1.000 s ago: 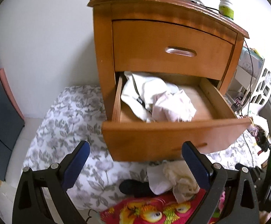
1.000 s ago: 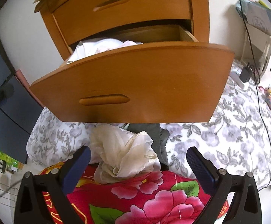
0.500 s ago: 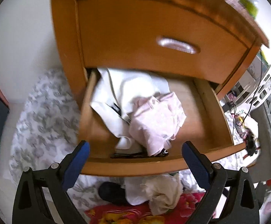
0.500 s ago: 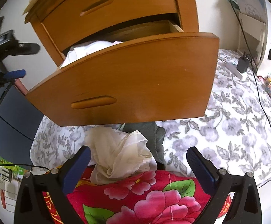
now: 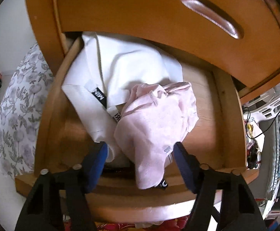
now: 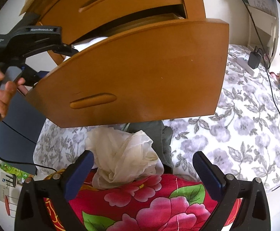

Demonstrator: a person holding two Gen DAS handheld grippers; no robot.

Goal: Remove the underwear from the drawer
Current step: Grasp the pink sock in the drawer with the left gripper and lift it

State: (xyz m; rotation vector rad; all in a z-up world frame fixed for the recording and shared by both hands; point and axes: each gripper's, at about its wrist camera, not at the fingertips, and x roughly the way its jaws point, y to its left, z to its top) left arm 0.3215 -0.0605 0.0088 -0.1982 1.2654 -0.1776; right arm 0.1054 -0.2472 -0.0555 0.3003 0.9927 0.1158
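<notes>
Pink underwear (image 5: 155,123): soft, light, crumpled cloth lying in the open drawer (image 5: 230,119) atop a white garment (image 5: 124,71); best pinched at its bunched lower fold, where the left gripper (image 5: 140,150), jaws just closing, straddles it ungripped; right gripper (image 6: 142,159) released.

Left wrist camera is right over the open drawer (image 5: 228,115), looking steeply down into it from close in, its own gripper fingers (image 5: 97,163) low in frame and the closed upper drawer front (image 5: 140,9) filling the top. Right wrist camera sits farther back and lower, facing that drawer's curved front panel (image 6: 140,73) from outside, floral bedding (image 6: 236,130) below. Both views share the drawer; the dark device at upper left (image 6: 28,38) is probably the left gripper's body.
</notes>
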